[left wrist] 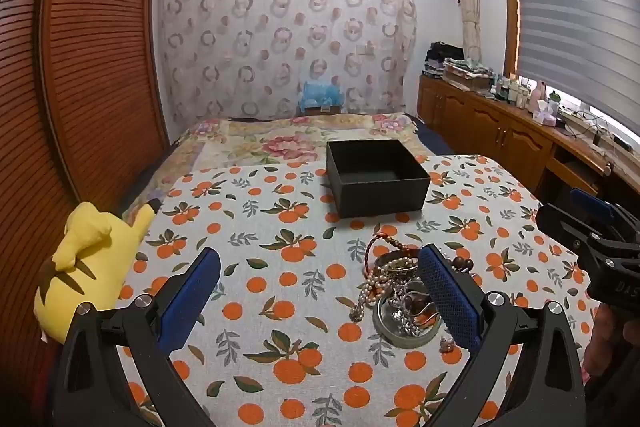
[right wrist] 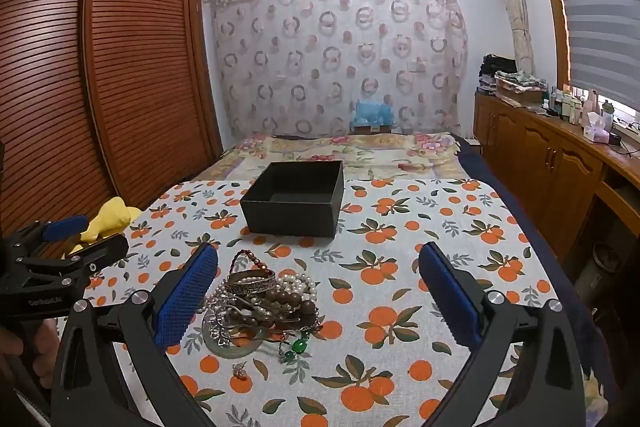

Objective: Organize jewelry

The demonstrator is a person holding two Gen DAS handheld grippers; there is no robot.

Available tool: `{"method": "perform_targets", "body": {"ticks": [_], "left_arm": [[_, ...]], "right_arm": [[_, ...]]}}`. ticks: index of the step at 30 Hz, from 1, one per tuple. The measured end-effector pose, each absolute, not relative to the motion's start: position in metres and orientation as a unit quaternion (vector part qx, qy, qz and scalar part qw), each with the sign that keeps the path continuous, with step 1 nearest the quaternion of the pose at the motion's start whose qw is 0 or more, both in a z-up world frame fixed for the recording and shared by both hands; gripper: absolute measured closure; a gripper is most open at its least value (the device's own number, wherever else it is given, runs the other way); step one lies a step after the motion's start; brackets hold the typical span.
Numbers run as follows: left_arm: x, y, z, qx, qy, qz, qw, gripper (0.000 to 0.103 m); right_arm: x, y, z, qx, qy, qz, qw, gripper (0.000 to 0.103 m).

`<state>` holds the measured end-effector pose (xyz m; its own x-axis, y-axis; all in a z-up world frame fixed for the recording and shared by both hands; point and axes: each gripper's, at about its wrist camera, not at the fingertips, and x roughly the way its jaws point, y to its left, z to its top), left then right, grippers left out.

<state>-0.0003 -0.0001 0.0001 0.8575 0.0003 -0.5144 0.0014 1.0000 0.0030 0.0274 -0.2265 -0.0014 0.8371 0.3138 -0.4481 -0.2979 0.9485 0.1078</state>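
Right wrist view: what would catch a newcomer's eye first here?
The jewelry pile, a tangle of pearls, brown beads and bangles, lies on the orange-print cloth just inside the right gripper's open left finger. Behind it sits an empty black box. The left gripper, also open, hovers at the far left by a yellow plush.

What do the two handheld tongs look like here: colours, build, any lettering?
Both the left tongs and the right tongs have matte black plastic frames, silver round bolts at the finger joints, and two long fingers faced with textured blue pads. White lettering marks each black body, too small to read surely. No cables or sleeves show.
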Motion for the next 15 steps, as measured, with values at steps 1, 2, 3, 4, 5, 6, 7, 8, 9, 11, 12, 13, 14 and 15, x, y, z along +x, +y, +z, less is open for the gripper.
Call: {"method": "perform_targets", "body": {"ticks": [1, 2, 3, 4, 5, 6, 7, 8, 9, 11, 12, 13, 14, 15], "left_arm": [[-0.0006, 0.0, 0.0003, 0.002, 0.264, 0.0, 0.964, 0.007], [-0.0004, -0.0002, 0.0002, 0.003, 0.266, 0.0, 0.964, 0.007], [-0.0004, -0.0001, 0.0002, 0.003, 0.266, 0.001, 0.964, 0.007], [-0.0004, -0.0003, 0.0002, 0.004, 0.266, 0.001, 0.964, 0.007], [-0.0004, -0.0003, 0.0002, 0.005, 0.266, 0.001, 0.964, 0.007], [-0.0004, -0.0002, 0.0003, 0.004, 0.266, 0.002, 0.964, 0.007], [-0.0004, -0.0002, 0.0003, 0.004, 0.266, 0.002, 0.964, 0.007], [-0.0004, -0.0004, 0.0002, 0.005, 0.266, 0.002, 0.964, 0.007], [-0.0004, -0.0004, 0.0002, 0.005, 0.266, 0.001, 0.964, 0.007], [-0.0005, -0.0004, 0.0001, 0.004, 0.266, 0.002, 0.964, 0.007], [-0.0004, -0.0004, 0.0001, 0.004, 0.266, 0.002, 0.964, 0.007], [-0.0004, -0.0004, 0.0001, 0.004, 0.266, 0.001, 0.964, 0.007], [-0.0004, -0.0005, 0.0001, 0.004, 0.266, 0.001, 0.964, 0.007], [-0.0005, -0.0004, 0.0002, 0.004, 0.266, 0.001, 0.964, 0.007]], "right_arm": [[0.0273, -0.2265, -0.0014, 0.016, 0.236, 0.159, 0.959, 0.002], [0.0273, -0.2265, -0.0015, 0.016, 0.236, 0.159, 0.958, 0.002], [0.0273, -0.2265, -0.0015, 0.017, 0.236, 0.159, 0.958, 0.002], [0.0272, -0.2264, -0.0015, 0.016, 0.236, 0.159, 0.958, 0.002], [0.0272, -0.2264, -0.0015, 0.016, 0.236, 0.159, 0.958, 0.002], [0.0271, -0.2264, -0.0013, 0.016, 0.236, 0.159, 0.958, 0.002], [0.0271, -0.2264, -0.0011, 0.016, 0.236, 0.158, 0.959, 0.002], [0.0271, -0.2264, -0.001, 0.016, 0.236, 0.158, 0.959, 0.002], [0.0271, -0.2268, -0.0017, 0.016, 0.235, 0.159, 0.959, 0.002], [0.0271, -0.2266, -0.0017, 0.016, 0.235, 0.159, 0.959, 0.002], [0.0271, -0.2265, -0.0019, 0.016, 0.236, 0.159, 0.959, 0.002], [0.0271, -0.2264, -0.002, 0.016, 0.236, 0.159, 0.959, 0.002], [0.0272, -0.2262, -0.0022, 0.016, 0.236, 0.159, 0.958, 0.002], [0.0273, -0.2264, -0.0015, 0.017, 0.236, 0.16, 0.958, 0.002]]}}
